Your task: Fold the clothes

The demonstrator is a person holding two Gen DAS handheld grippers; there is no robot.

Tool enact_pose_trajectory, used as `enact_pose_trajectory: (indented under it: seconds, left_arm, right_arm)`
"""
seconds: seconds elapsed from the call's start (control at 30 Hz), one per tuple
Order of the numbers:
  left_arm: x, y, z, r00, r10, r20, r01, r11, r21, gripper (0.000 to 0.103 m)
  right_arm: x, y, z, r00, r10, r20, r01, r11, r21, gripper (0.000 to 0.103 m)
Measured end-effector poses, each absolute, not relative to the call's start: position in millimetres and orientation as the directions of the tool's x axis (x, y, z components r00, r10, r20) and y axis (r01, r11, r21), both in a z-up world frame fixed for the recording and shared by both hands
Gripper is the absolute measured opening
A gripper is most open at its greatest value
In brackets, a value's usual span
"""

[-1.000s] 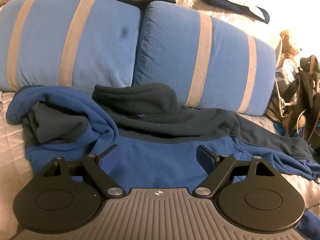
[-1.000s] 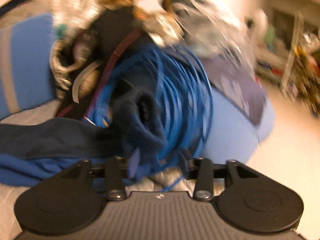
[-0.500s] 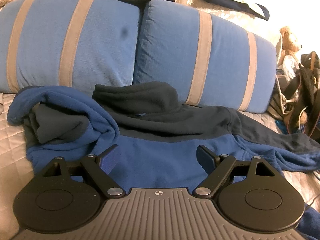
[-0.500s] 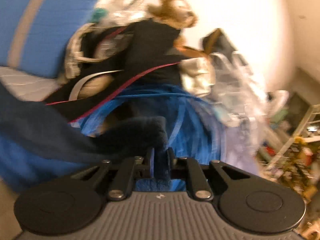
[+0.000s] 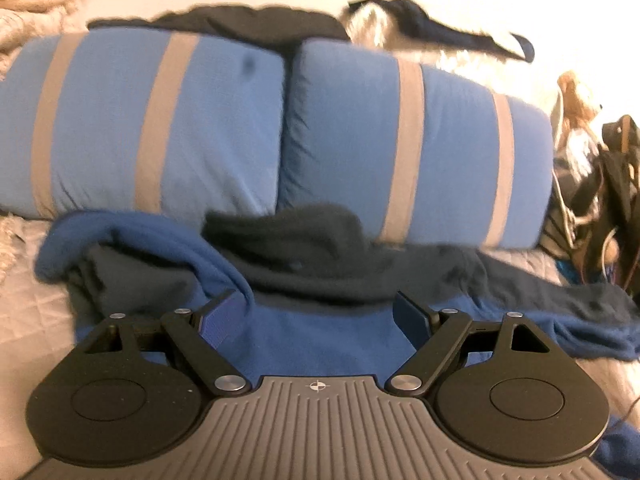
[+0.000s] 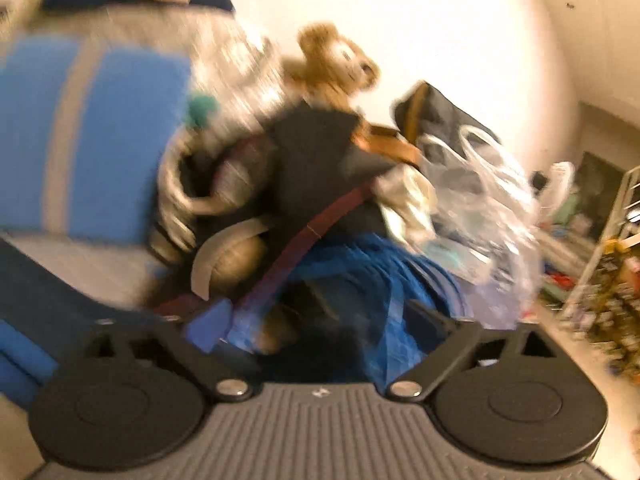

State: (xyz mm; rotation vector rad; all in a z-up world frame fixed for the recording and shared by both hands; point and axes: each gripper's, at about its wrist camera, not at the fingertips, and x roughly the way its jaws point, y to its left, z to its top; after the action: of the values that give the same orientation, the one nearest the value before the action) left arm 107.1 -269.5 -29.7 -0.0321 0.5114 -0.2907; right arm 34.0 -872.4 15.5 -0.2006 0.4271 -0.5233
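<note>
A blue and dark navy fleece top [image 5: 320, 320] lies spread on the bed in front of two pillows, collar [image 5: 288, 232] toward them. Its left sleeve [image 5: 132, 248] is bunched and folded inward; its right sleeve [image 5: 560, 312] stretches out to the right. My left gripper [image 5: 316, 312] is open and empty, low over the blue body of the top. In the blurred right wrist view my right gripper [image 6: 312, 324] is open, with the sleeve's dark cuff [image 6: 320, 340] lying loose between the fingers and the sleeve [image 6: 48, 292] trailing left.
Two blue pillows with tan stripes [image 5: 224, 128] stand behind the top, dark clothes [image 5: 240, 24] draped over them. A teddy bear [image 6: 336, 64], dark bags with straps [image 6: 320, 184], a blue cable coil [image 6: 384, 276] and plastic bags [image 6: 480, 200] pile up at the bed's right end.
My right gripper was shut on the sleeve cuff half a second ago and has now opened, letting it go. The left gripper has stayed open and lifted slightly.
</note>
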Motion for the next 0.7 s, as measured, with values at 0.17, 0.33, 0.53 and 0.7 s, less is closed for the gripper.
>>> enact_pose_trajectory:
  seconds: [0.17,0.33,0.53,0.7]
  left_arm:
    - [96.4,-251.6,0.5,0.856,-0.254,-0.45,0.242,0.967,-0.085,0.084]
    - [85.7,-233.7,30.7,0.879,-0.225,-0.421,0.216,0.974,-0.069,0.084]
    - [74.6,-203.5,72.8,0.909,-0.17,-0.38,0.175,0.984,-0.023,0.084]
    - [75.4,-185.3,99.8,0.929,-0.092,-0.359,0.117,0.992,0.049,0.084]
  right_arm:
    - [38.0,-809.3,64.0,0.888,-0.332,-0.317,0.287,0.941,-0.181,0.103]
    - [48.3,-738.0,97.3,0.947,-0.148,-0.284,0.115,0.985,-0.13,0.103]
    - [66.1,-652.4,113.0,0.965,0.02,-0.26,-0.063,0.986,-0.156,0.103]
    - [87.0,-584.2,116.9,0.938,0.141,-0.317,-0.189,0.974,-0.125,0.103]
